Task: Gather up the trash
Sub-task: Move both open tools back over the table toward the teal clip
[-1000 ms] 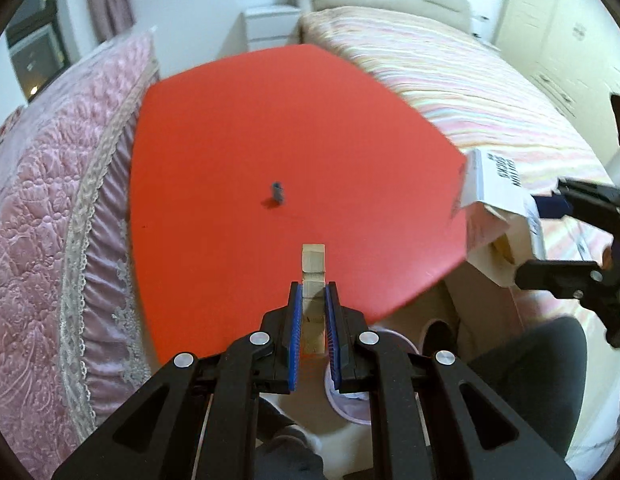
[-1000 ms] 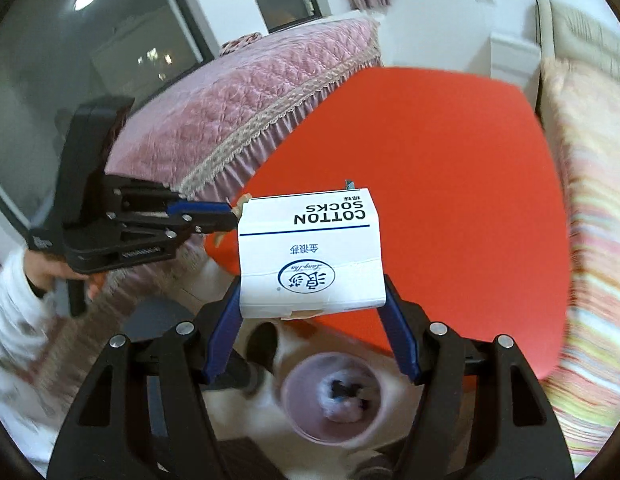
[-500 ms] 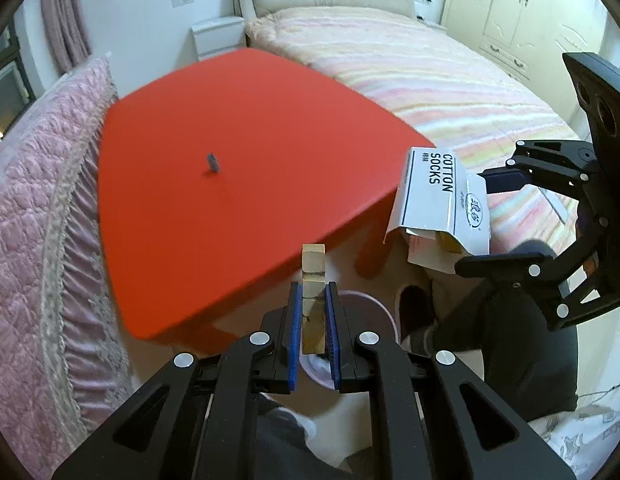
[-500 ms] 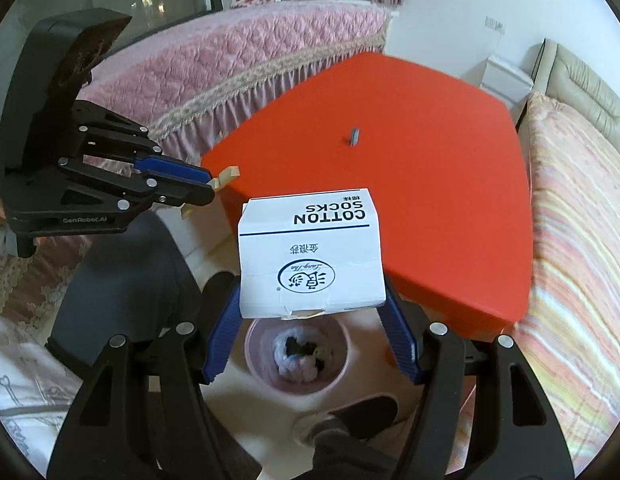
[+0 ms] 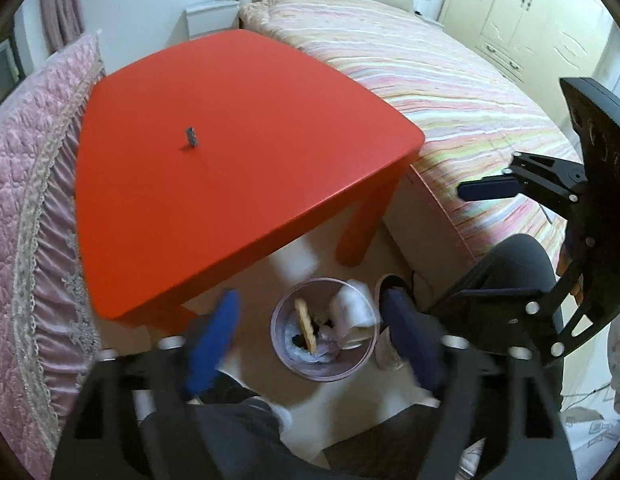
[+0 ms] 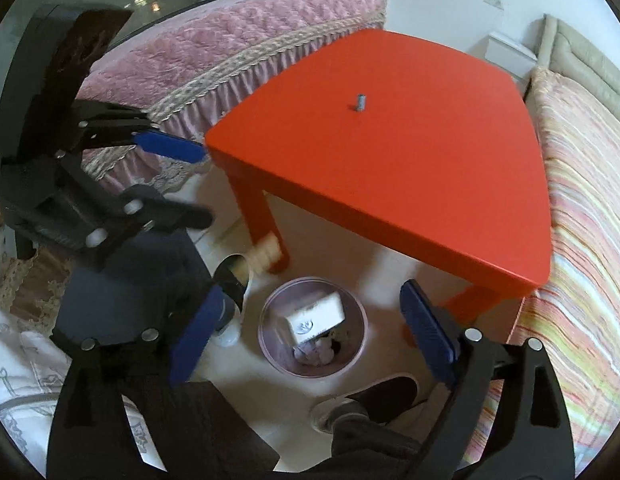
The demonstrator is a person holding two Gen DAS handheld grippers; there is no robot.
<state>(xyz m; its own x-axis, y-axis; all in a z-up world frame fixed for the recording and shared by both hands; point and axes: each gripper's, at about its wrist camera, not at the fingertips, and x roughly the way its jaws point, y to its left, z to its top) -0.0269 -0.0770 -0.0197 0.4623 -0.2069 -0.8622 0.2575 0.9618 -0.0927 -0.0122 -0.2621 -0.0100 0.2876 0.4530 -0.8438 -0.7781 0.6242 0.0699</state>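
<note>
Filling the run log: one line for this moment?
left gripper: open | right gripper: open | sock box, wooden stick: in bin | small grey item: on red table

Each claw is built of matte black angular plates, joined by round silver screw heads. The left claw (image 5: pixel 313 344) is seen across the lower part of its own view, with blue pads on the fingers (image 5: pixel 210 344), blurred there. The right claw (image 6: pixel 310 340) carries the same ribbed blue pads (image 6: pixel 427 340), and silver screws are set at its finger bases. Dark grey trousers (image 5: pixel 509 272) are worn, seen at the right of the left view, with a dark shoe (image 6: pixel 365 400) with a pale sole at the lower centre of the right view.
</note>
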